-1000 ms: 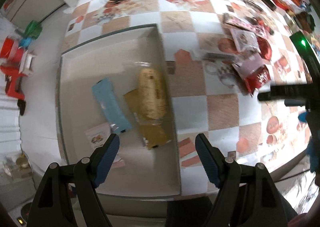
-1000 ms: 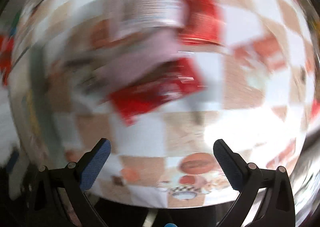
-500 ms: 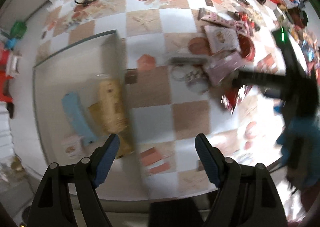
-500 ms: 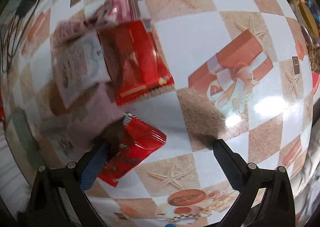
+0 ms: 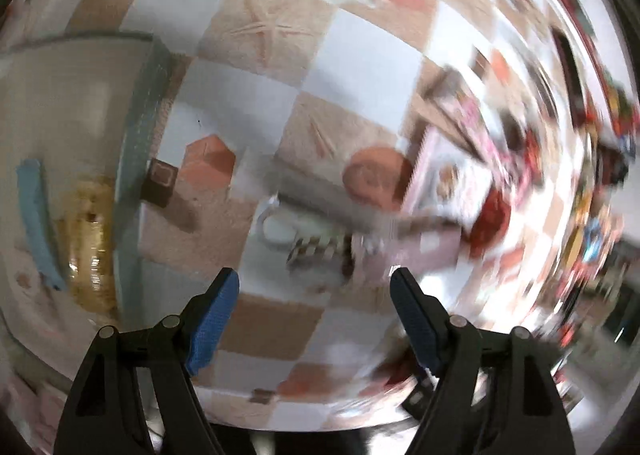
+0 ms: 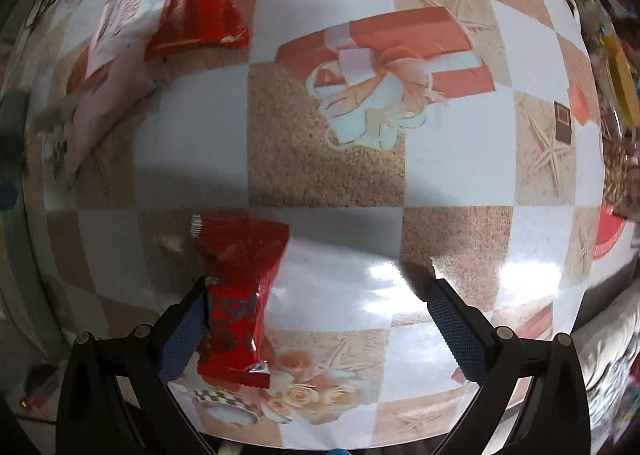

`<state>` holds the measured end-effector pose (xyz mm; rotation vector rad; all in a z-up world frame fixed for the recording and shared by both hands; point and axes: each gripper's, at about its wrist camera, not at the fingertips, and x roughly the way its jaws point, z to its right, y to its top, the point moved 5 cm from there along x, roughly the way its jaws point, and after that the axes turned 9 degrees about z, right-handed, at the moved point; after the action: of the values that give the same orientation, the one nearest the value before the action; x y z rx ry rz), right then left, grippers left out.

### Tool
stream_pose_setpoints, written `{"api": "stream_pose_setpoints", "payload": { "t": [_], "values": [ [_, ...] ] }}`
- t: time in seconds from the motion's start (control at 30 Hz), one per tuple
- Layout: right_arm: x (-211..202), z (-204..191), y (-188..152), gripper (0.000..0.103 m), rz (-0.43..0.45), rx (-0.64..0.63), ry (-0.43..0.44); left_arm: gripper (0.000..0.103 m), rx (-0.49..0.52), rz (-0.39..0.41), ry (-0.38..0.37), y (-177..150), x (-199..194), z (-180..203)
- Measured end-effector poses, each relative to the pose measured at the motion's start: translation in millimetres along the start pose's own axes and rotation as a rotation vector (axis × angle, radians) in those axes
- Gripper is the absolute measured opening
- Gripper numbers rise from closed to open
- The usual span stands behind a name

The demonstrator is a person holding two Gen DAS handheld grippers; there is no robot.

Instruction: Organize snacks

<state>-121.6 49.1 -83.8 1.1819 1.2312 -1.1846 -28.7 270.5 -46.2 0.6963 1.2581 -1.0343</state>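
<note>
Surface: checkered tablecloth point(image 6: 328, 159), glossy.
Left gripper point(image 5: 314, 295): spread, empty.
Right gripper point(image 6: 316, 295): spread; red packet point(image 6: 240, 287) beside left finger.
Tray point(image 5: 136, 159): far left.

Bare tablecloth point(image 6: 340, 159) lies open between red packet point(image 6: 236, 295) and snack pile point(image 6: 160, 15).
</note>
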Motion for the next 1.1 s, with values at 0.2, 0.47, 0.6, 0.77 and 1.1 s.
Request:
{"api": "stream_pose_setpoints", "payload": {
  "t": [0.2,0.47,0.6,0.77,1.1],
  "values": [
    [-1,-3,-8,0.103,0.012,0.003,0.0,0.081,-0.096,0.044,0.022,35,13,1],
    [-3,-8,-9,0.103,0.025,0.001,0.001,0.081,0.18,0.092,0.21,31,25,1],
    [-3,-8,-12,0.103,0.018,0.001,0.002,0.081,0.3,0.1,0.233,21,23,-6],
    [-2,-7,-7,0.103,0.017,0.003,0.002,0.081,0.324,0.124,0.221,23,16,-9],
    [-2,-8,-10,0.103,0.03,0.003,0.0,0.081,0.147,0.091,0.201,42,24,-17]
  ]
}}
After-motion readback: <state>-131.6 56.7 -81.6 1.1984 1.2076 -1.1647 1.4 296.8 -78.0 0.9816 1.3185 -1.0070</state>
